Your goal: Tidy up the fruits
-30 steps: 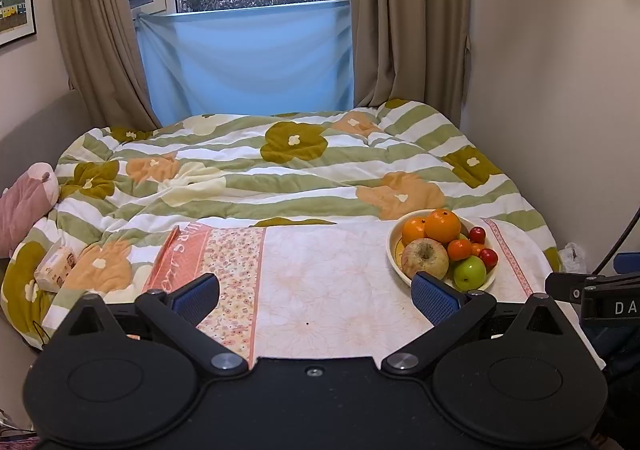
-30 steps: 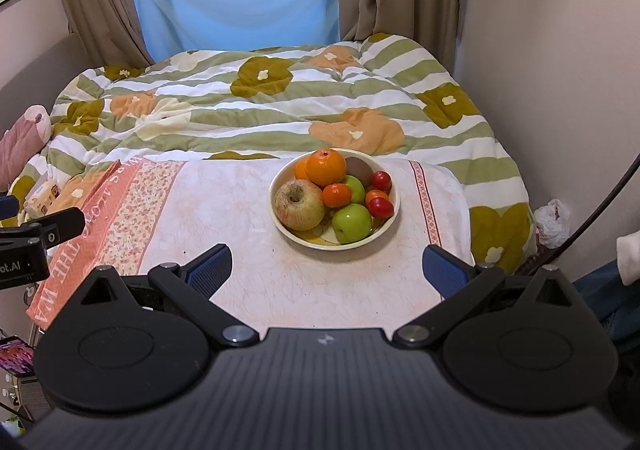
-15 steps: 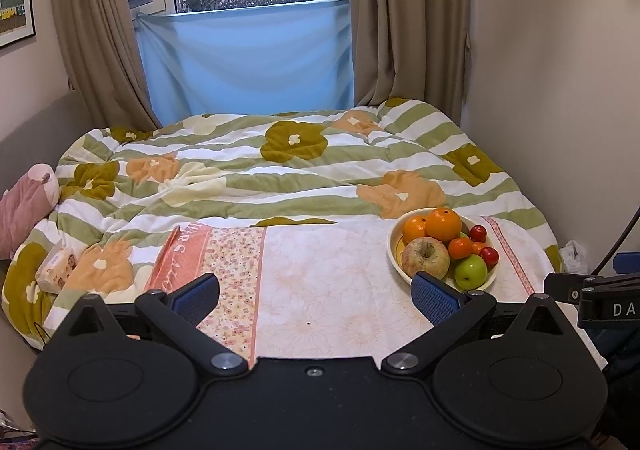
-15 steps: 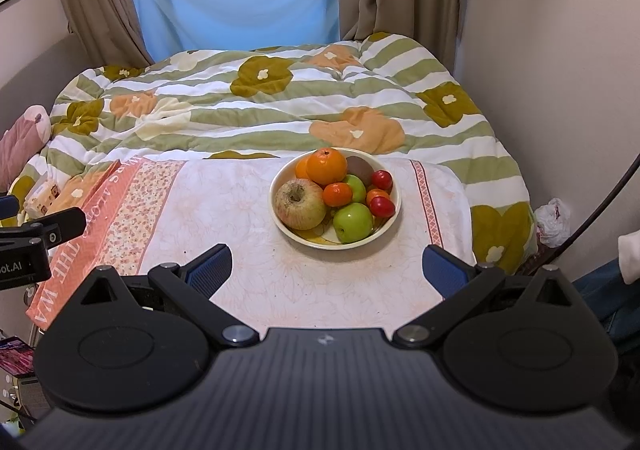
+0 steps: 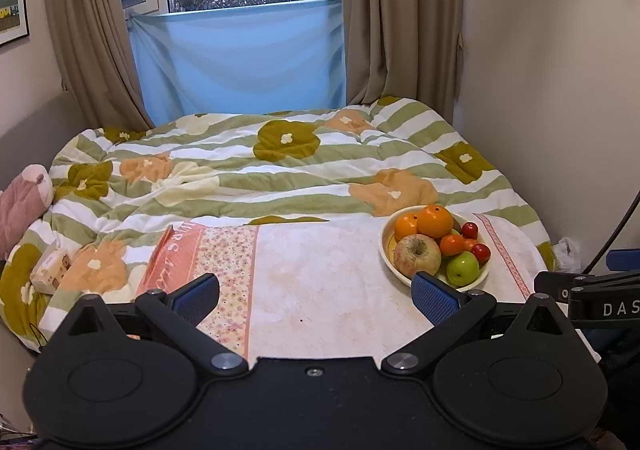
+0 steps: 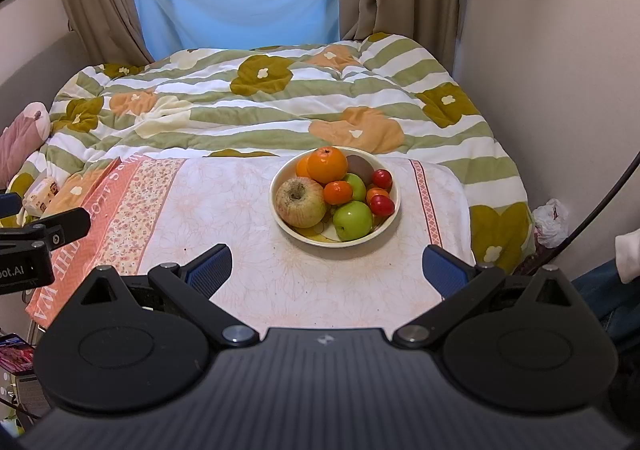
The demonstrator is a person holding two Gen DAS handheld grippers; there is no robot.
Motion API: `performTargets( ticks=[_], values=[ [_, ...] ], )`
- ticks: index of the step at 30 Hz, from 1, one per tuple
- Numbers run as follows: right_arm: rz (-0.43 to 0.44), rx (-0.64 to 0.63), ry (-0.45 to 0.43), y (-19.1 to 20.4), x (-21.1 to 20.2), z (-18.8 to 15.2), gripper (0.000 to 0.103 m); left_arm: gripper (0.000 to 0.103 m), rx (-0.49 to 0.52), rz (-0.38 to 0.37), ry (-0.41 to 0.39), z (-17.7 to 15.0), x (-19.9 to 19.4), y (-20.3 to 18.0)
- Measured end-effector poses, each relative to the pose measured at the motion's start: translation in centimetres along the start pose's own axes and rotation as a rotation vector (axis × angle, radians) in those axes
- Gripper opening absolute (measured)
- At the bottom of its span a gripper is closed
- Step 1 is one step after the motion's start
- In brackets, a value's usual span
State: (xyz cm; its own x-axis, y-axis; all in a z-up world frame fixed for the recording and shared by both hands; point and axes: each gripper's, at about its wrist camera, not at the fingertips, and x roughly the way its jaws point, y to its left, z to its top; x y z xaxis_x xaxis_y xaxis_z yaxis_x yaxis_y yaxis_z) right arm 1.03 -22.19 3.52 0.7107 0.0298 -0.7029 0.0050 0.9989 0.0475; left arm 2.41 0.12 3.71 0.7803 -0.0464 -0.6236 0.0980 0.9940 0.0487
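Bowl point(image 6: 390, 228): glazed ceramic look, cream, glossy rim. Green apple point(image 6: 353, 220) and small red fruits point(image 6: 382, 205): smooth, shiny skin. Big apple point(image 6: 301, 202): dull, speckled, rough-looking skin. Orange point(image 6: 327, 164): finely dimpled peel, soft sheen. Towel point(image 6: 224, 210) under bowl: thin printed cloth, matt. Quilt point(image 6: 280, 102) on bed: soft padded cloth, puffy, matt. Gripper fingers point(image 6: 209, 268): blue pads, fine ridged rubbery texture; black arms matt plastic, metal pivot screws. Curtains point(image 5: 384, 10): plain woven cloth, matt.
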Motion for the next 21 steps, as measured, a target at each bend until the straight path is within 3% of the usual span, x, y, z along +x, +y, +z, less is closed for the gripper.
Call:
performTargets(
  ticks=[6,11,21],
  values=[
    [0.000,0.000,0.000,0.09,-0.01,-0.06,0.103,0.103,0.002,0.005,-0.003,0.02,-0.17,-0.03],
    [-0.001,-0.001,-0.001,0.10,-0.04,-0.06,0.103,0.103,0.040,0.086,0.006,-0.18,-0.11,-0.55],
    [0.000,-0.001,0.000,0.09,-0.06,-0.07,0.103,0.103,0.021,0.079,-0.022,-0.51,-0.48,-0.27]
  ],
)
